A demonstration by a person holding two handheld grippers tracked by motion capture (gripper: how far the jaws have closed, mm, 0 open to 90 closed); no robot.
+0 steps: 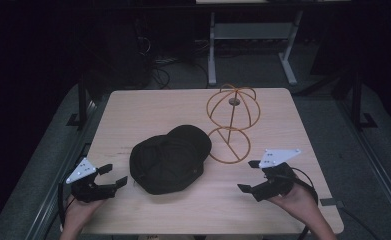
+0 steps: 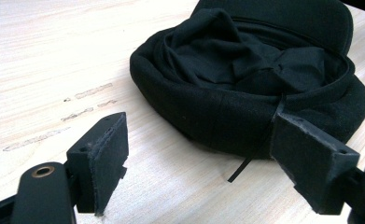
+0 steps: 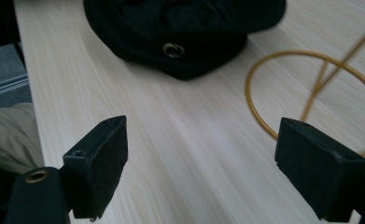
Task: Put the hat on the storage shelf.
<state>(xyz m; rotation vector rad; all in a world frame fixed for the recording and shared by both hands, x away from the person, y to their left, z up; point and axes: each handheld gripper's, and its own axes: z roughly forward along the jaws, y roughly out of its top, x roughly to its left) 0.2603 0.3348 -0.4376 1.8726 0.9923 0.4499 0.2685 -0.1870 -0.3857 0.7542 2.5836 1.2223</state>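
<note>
The black cap [image 1: 170, 157] is lying crown-down mid-desk [image 1: 133, 107], beside the gold wire stand [image 1: 231, 122]. Both the left hand-held gripper [image 1: 109, 176] and right hand-held gripper [image 1: 248, 176] are gaping wide, holding nothing. Pinching opposite rim edges is looking wisest before lifting.

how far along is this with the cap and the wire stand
Nothing looks done yet. The cap lies crumpled on the table, beside the wire stand, whose dome is bare. Nothing is in hand: the left gripper and right gripper sit open on either side of the cap, not touching it. Left, probably: grip the cap, lift it and set it over the stand.
</note>
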